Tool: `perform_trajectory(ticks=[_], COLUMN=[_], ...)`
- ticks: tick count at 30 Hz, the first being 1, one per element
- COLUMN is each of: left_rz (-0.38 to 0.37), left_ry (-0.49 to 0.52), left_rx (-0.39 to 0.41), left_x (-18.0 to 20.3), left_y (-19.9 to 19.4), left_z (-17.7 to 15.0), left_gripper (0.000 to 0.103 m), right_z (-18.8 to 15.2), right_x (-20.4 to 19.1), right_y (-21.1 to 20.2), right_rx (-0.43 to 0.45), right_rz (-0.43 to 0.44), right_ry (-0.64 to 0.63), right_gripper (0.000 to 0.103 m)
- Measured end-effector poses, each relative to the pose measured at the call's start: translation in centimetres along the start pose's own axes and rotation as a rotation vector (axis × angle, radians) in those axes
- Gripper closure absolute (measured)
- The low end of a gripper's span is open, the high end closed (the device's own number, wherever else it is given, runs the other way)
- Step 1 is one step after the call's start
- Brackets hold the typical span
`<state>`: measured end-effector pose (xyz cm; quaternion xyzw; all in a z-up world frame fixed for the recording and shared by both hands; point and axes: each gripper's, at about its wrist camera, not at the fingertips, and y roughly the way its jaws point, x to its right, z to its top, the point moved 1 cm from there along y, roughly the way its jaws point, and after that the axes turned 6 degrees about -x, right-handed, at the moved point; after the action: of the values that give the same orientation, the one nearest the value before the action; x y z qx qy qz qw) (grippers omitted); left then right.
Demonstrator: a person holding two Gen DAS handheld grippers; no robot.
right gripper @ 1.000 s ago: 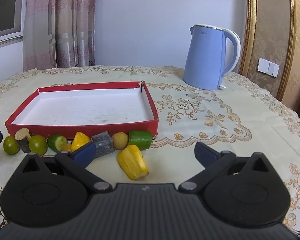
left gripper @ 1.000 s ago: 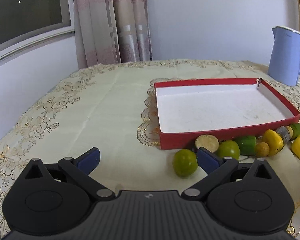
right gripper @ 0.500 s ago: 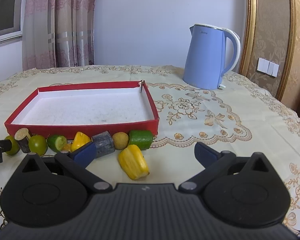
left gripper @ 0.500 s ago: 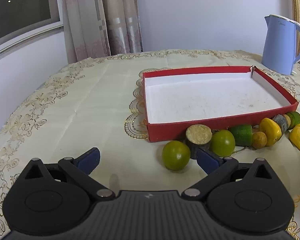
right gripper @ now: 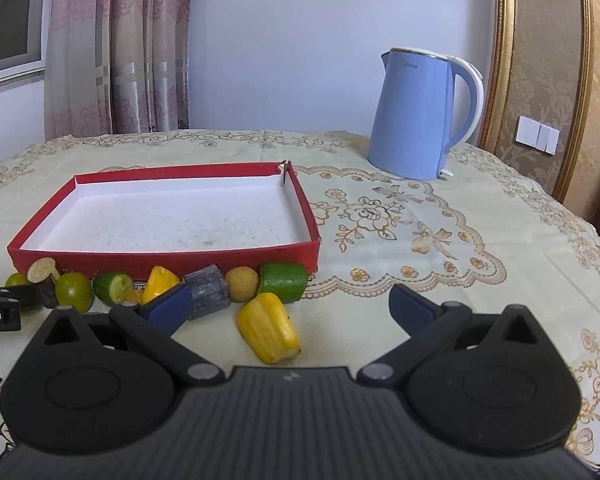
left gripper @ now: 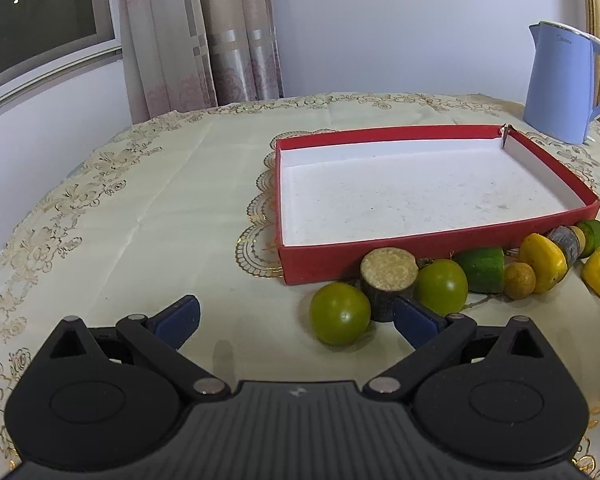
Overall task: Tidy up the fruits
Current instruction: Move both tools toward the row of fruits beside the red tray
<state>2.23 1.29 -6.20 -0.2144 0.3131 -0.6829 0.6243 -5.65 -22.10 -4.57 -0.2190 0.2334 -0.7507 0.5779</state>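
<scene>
Fruits lie in a loose row on the cream, gold-embroidered cloth of the surface [left gripper: 148, 216], strung along the near wall of the shallow red cardboard box with a white inside [left gripper: 420, 236]; none of them is in the box. A tall pale-blue electric kettle [right gripper: 420, 116] stands behind the box's far right corner, apart from it.

The left claw [left gripper: 296, 316] is spread wide, holding nothing. Its right blue finger pad [left gripper: 416, 316] sits just in front of a short dark-barked stump with a pale cut top [left gripper: 388, 276], and the round green fruit at the left end of the row [left gripper: 339, 313] lies between the two pads. The right claw [right gripper: 290, 305] is also spread wide and empty, with a yellow wedge-shaped fruit piece [right gripper: 269, 327] lying between its fingers, nearer the left one.

From the left, after the first green fruit and the stump, come a second round green fruit [left gripper: 441, 284], a green cylinder with a cut end [left gripper: 482, 269], a small round tan fruit [left gripper: 519, 281], a yellow pointed piece [left gripper: 542, 262], a grey bark-covered chunk [right gripper: 208, 290] and another green cut piece [right gripper: 283, 282] at the box's right corner. Whether the neighbours in the row all touch each other is hard to tell through the fisheye.
</scene>
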Motion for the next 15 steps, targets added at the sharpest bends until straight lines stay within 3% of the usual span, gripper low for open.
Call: perform_trajectory(ticks=[15], left_rz=[-0.004], left_ry=[-0.006], left_rx=[-0.008], left_x=[-0.16], left_y=[1.08], left_z=[-0.31], left_gripper=[0.0], right_z=[-0.09], right_x=[-0.05], right_y=[0.64], right_rx=[-0.002], right_rz=[0.001], right_ry=[0.007], right_gripper=[0.0])
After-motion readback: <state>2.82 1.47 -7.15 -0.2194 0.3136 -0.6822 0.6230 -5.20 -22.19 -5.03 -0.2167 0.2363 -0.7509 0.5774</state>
